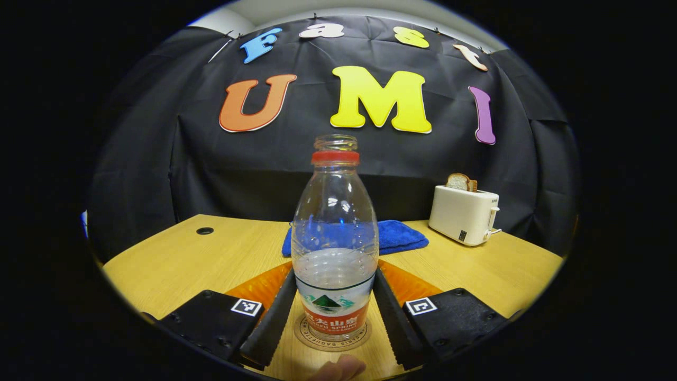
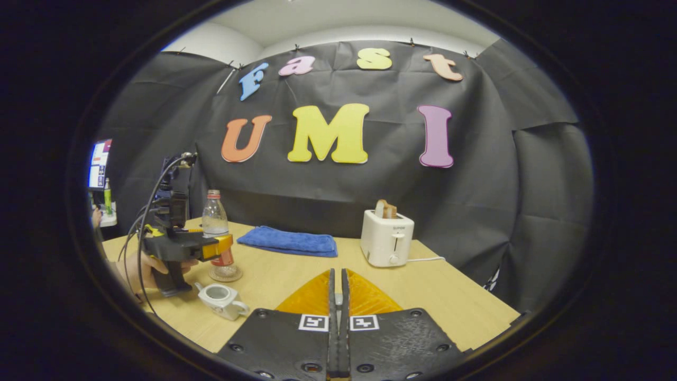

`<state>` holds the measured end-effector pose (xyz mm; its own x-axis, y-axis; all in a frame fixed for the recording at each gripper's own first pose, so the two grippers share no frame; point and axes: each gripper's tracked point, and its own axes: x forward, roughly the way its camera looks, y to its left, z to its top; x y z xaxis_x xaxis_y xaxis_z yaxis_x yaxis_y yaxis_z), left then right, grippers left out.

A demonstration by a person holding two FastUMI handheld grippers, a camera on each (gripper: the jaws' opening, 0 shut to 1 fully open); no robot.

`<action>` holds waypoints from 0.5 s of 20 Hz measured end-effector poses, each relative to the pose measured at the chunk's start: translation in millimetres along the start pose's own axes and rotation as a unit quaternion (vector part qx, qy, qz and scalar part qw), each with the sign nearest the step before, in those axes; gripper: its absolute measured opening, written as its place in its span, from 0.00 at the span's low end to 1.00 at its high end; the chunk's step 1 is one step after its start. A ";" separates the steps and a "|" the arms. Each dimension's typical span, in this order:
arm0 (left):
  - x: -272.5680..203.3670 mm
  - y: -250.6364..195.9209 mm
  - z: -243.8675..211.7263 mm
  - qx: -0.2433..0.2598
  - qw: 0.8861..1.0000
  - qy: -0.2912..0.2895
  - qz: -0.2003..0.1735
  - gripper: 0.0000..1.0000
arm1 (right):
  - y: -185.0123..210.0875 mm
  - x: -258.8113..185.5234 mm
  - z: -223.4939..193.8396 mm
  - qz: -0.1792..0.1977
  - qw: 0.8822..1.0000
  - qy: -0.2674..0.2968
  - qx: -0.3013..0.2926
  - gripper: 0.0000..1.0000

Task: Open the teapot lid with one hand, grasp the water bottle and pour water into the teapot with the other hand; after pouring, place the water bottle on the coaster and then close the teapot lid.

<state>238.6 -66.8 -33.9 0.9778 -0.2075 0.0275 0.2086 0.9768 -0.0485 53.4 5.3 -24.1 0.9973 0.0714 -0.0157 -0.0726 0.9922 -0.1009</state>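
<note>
water bottle (image 1: 335, 248): clear plastic, uncapped, red neck ring, roughly half full, upright between my left fingers | coaster (image 1: 332, 334): round, printed rim, directly under the bottle | teapot (image 2: 222, 299): small, white, lid off, open top, on my table just in front of the bottle

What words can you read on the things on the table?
"PARIS BAGUETTE": printed round the rim of the coaster; the rest is hidden under the water bottle.
Toaster: a small mark on its front, too blurred to read.
Water bottle's wrapper: it has print, too warped to read surely.
</note>
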 end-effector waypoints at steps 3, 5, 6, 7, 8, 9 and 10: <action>-0.7 -3.2 1.8 0.008 1.000 -0.003 -0.005 0.94 | 2.1 -1.4 0.4 0.002 1.000 -0.001 -0.002 0.00; -1.8 -5.4 0.1 0.009 1.000 0.001 -0.006 0.94 | 3.0 -2.2 1.2 0.003 1.000 -0.002 -0.003 0.00; -2.2 -6.4 -0.1 0.010 1.000 0.001 -0.007 0.95 | 2.7 -2.7 1.6 0.002 1.000 -0.003 -0.003 0.00; -2.2 -6.7 -0.1 0.012 1.000 0.002 -0.007 0.95 | 2.9 -2.4 2.3 0.002 1.000 -0.003 -0.003 0.00; -2.2 -6.9 -1.1 0.013 1.000 0.003 -0.006 0.95 | 2.1 -2.0 2.7 0.002 1.000 -0.003 -0.002 0.00; -3.1 -6.7 -2.2 0.013 1.000 0.005 -0.007 0.96 | 1.7 -2.5 1.6 0.002 1.000 -0.003 -0.002 0.00; -3.3 -6.7 -1.6 0.013 1.000 0.005 -0.006 0.96 | 1.8 -2.8 2.0 0.001 1.000 -0.003 -0.002 0.00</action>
<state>233.9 -72.7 -35.3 0.9754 -0.2196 0.0180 0.2199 0.9753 -0.0218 50.6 7.1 -22.3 0.9971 0.0747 -0.0108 -0.0754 0.9916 -0.1047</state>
